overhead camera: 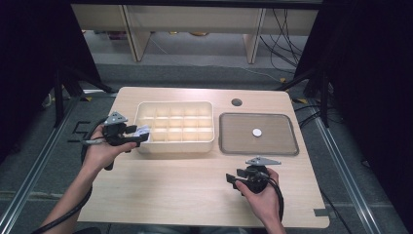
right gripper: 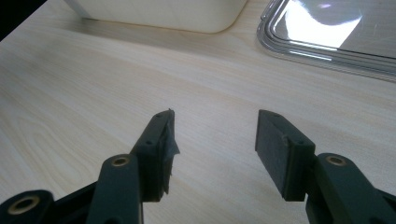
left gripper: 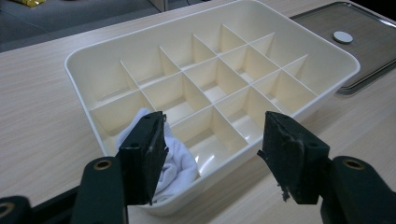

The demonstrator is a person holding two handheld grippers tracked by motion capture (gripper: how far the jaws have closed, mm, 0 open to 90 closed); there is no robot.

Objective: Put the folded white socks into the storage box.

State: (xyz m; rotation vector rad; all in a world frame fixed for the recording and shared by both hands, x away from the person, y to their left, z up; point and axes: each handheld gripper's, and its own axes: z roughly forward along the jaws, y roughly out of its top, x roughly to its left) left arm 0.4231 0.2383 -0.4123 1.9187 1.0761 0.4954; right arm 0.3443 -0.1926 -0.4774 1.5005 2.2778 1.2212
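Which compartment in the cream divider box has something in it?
The corner compartment of the divider box nearest the left gripper: it holds a white cloth. The others look empty.

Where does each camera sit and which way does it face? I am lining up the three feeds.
High view: above the person's side, facing forward and down on the table; both forearms, left gripper and right gripper show.
Left gripper view: rides the left gripper, facing the divided box and white cloth.
Right gripper view: rides the right gripper, facing bare tabletop.
Shared: box and tray appear in all three.
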